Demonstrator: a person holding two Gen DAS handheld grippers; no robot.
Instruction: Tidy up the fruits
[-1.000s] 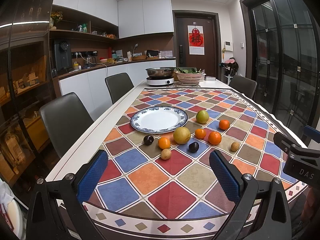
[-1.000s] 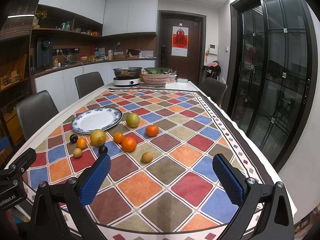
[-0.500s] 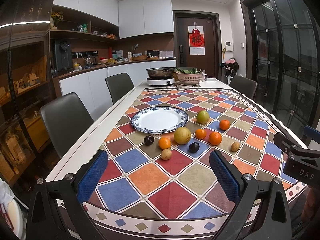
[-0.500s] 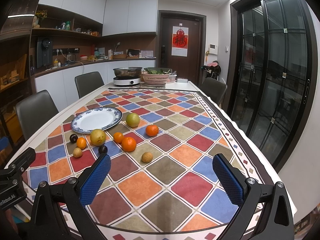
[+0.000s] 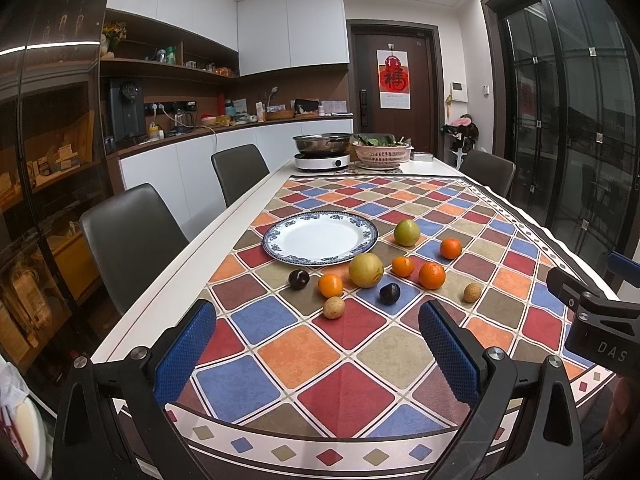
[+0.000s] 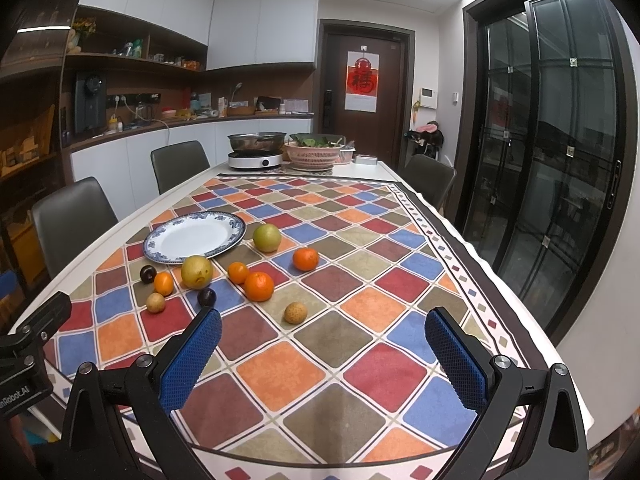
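Several fruits lie loose on the checkered tablecloth in front of an empty blue-rimmed white plate [image 5: 320, 237] [image 6: 195, 235]. Among them are a yellow pear [image 5: 365, 270] [image 6: 196, 272], a green apple [image 5: 407, 232] [image 6: 267, 237], several oranges such as [image 5: 432, 275] [image 6: 259, 286], two dark plums [image 5: 299, 279] [image 5: 389, 293] and two small brown fruits [image 5: 334, 307] [image 6: 295, 313]. My left gripper [image 5: 316, 322] hangs open over the near table edge, short of the fruits. My right gripper [image 6: 322, 326] is open too, further right, with nothing between its fingers.
A cooker with a pan [image 5: 322, 156] and a pink basket of greens [image 5: 381, 151] stand at the table's far end. Dark chairs [image 5: 128, 236] line the left side, another [image 6: 430, 178] the far right. Glass doors [image 6: 560, 152] run along the right.
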